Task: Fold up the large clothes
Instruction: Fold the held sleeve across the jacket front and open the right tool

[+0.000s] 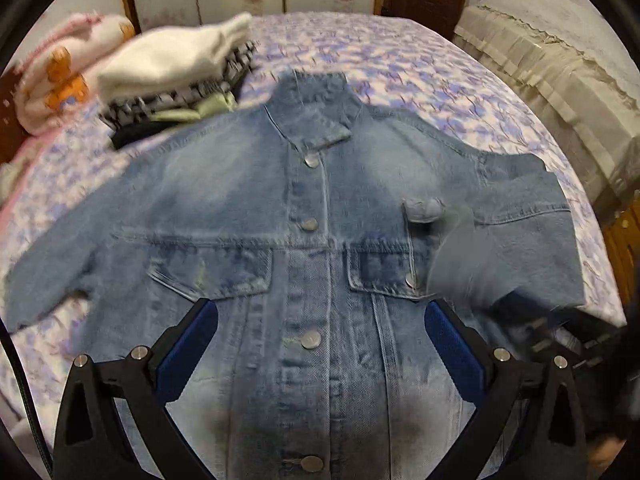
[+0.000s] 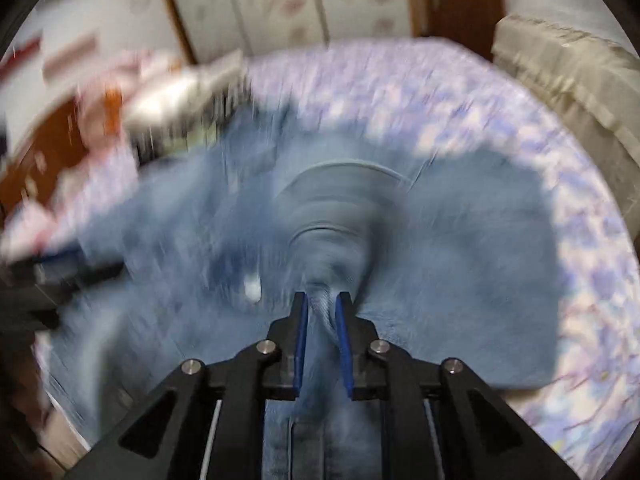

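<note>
A blue denim jacket (image 1: 304, 240) lies front up and buttoned on the bed, collar at the far end. My left gripper (image 1: 320, 312) is open and empty, hovering over the jacket's lower front, one finger on each side of the button placket. My right gripper (image 2: 322, 304) is shut on the jacket's right sleeve (image 2: 332, 216), which bunches up from between the blue pads; the view is blurred by motion. In the left wrist view this sleeve (image 1: 460, 256) is lifted and blurred over the right chest, with the right gripper's black body at the right edge.
The bed has a purple floral sheet (image 1: 400, 60). A stack of folded clothes (image 1: 176, 76) sits at the far left beside a pink and white blanket (image 1: 52, 72). A beige covered piece of furniture (image 1: 560, 80) stands right of the bed.
</note>
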Demonstrator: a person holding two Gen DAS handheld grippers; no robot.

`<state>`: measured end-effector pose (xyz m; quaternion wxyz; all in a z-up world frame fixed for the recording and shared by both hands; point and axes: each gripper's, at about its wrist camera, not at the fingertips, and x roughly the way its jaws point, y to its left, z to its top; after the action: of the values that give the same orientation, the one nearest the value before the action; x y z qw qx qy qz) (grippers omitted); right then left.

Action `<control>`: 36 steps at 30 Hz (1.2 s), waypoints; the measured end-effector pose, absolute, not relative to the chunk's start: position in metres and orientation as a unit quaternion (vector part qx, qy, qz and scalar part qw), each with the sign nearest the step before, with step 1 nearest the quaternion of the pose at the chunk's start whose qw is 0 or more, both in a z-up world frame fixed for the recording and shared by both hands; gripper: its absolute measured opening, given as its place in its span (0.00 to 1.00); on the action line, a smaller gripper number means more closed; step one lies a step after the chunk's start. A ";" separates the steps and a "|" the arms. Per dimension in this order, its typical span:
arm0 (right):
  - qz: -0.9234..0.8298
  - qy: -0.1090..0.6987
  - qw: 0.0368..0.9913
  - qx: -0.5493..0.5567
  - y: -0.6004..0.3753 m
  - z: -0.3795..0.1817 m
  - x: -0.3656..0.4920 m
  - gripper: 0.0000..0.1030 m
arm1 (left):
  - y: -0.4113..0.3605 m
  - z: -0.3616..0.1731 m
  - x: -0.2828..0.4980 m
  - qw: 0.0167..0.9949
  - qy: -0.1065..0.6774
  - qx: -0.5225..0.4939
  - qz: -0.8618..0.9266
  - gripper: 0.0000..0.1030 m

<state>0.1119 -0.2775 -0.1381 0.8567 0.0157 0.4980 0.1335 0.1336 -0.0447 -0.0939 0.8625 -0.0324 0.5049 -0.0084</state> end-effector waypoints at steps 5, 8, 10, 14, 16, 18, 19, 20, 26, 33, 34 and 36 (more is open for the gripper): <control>0.155 0.531 0.832 0.046 -0.292 -0.151 0.088 0.14 | -0.042 -0.115 0.139 0.844 0.520 -0.105 -0.080 0.98; 0.155 0.529 0.832 0.065 -0.306 -0.140 0.068 0.16 | -0.051 -0.128 0.149 0.820 0.528 -0.167 -0.141 0.87; 0.150 0.526 0.833 0.076 -0.306 -0.136 0.061 0.17 | -0.058 -0.141 0.158 0.799 0.539 -0.200 -0.175 0.81; 0.140 0.523 0.834 0.105 -0.309 -0.137 0.053 0.18 | -0.071 -0.170 0.174 0.756 0.567 -0.247 -0.213 0.69; 0.136 0.522 0.834 0.116 -0.308 -0.136 0.053 0.17 | -0.076 -0.186 0.179 0.726 0.581 -0.284 -0.233 0.63; 0.134 0.522 0.833 0.126 -0.308 -0.139 0.055 0.18 | -0.080 -0.200 0.183 0.713 0.587 -0.305 -0.232 0.63; 0.134 0.523 0.831 0.132 -0.310 -0.141 0.053 0.18 | -0.083 -0.205 0.185 0.712 0.587 -0.310 -0.229 0.63; 0.131 0.524 0.830 0.136 -0.311 -0.143 0.052 0.17 | -0.087 -0.209 0.187 0.712 0.585 -0.313 -0.230 0.63; 0.123 0.536 0.822 0.150 -0.310 -0.154 0.053 0.18 | -0.110 -0.213 0.201 0.727 0.593 -0.277 -0.209 0.49; 0.106 0.536 0.824 0.149 -0.315 -0.151 0.051 0.18 | -0.150 -0.161 0.210 0.778 0.565 -0.181 -0.207 0.08; 0.100 0.535 0.826 0.150 -0.317 -0.150 0.052 0.18 | -0.152 -0.149 0.213 0.785 0.555 -0.177 -0.209 0.06; 0.085 0.529 0.830 0.155 -0.325 -0.147 0.052 0.18 | -0.151 -0.113 0.221 0.813 0.517 -0.167 -0.210 0.06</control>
<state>0.0522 -0.3254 -0.1474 0.8297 0.1551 0.5294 0.0854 0.2214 -0.1512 -0.1130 0.8128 -0.1670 0.5172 -0.2098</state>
